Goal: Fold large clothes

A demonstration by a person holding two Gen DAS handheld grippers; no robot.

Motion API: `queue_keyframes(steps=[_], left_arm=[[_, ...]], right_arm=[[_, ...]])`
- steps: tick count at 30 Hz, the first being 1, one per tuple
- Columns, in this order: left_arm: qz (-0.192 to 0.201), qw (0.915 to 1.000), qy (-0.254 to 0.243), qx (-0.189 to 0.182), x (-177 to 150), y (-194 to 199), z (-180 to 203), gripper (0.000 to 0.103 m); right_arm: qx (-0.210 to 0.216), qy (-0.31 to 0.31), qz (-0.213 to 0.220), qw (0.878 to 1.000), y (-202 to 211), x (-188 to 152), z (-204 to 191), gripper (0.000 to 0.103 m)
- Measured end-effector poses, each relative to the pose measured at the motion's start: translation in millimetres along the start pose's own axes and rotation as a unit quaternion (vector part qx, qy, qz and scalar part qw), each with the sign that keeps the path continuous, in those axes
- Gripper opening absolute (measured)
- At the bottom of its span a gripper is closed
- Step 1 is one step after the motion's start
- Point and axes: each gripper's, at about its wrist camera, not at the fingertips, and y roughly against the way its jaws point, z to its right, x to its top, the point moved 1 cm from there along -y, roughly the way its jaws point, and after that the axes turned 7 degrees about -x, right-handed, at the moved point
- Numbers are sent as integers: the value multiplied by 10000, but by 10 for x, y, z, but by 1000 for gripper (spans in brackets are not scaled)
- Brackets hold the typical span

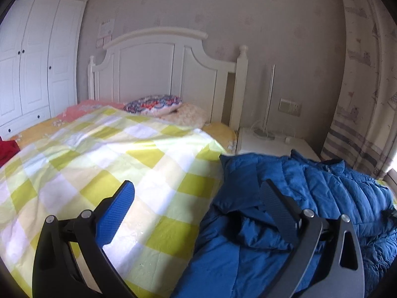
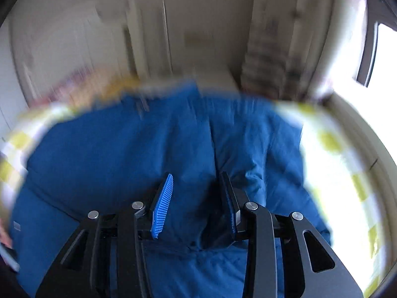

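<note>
A blue puffer jacket point(image 1: 310, 193) lies crumpled on the right side of the bed. In the left wrist view my left gripper point(image 1: 197, 183) hangs above the bed at the jacket's left edge. Its jaws are wide open with nothing between them. The right wrist view is blurred. There the jacket point(image 2: 124, 154) fills the middle, and my right gripper point(image 2: 196, 176) points down at it from close above. Its jaws stand a little apart. The ribbed face of the left pad point(image 2: 162, 203) shows bare, and a pucker of blue cloth sits low between the fingers.
The bed carries a yellow-green and white checked quilt point(image 1: 104, 164), with pillows point(image 1: 153, 105) at the white headboard point(image 1: 158, 69). A red cloth point(image 1: 7, 150) lies at the far left. A white nightstand point(image 1: 268, 144), a curtain point(image 1: 362, 114) and a wardrobe point(image 1: 34, 62) stand around it.
</note>
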Motion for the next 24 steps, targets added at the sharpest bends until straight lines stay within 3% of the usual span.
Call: queue_keyframes(steps=[4,7,9,11,14,16,18,20,22,24], left_arm=[[175,9994,144,-272,120,138,73,100],[-192,9953,130,-941,322,146,365,101],[-700,9905,-344,-1133,419,-2,745,101],[-1266,9810,-739,-1267,382,-275,1061,101],[-1861,9670,-1308,-1149,70,-711,1399,101],[-2449,9491,-1798,-830,-306,-1044,1508,101],[-2323,9542,-1694,-829,-327,-1008,1482,101],[-2405,9540,-1624,-755,-207,-945,1536,101],[-2102,9581,-1669,-996,-43,-803,1668,101],[-1770,9567,-1944,-1246,140,-718,1973,101]], right_arm=[[-191,222,15,9996,8,-25,-65,34],[-96,151,-26,9998,12,-19,-47,34],[-73,126,-21,9999,-9,-12,-34,34],[-38,90,-9,10000,-23,-6,-25,34],[48,20,-12,10000,-29,-12,-40,34],[127,-10,-1,9999,-26,-14,-23,34],[157,-19,4,9999,-24,-15,-17,35],[190,-57,31,9998,-15,-17,-8,36],[261,-146,61,9995,-2,-21,20,36],[377,-274,82,9989,5,-26,67,36]])
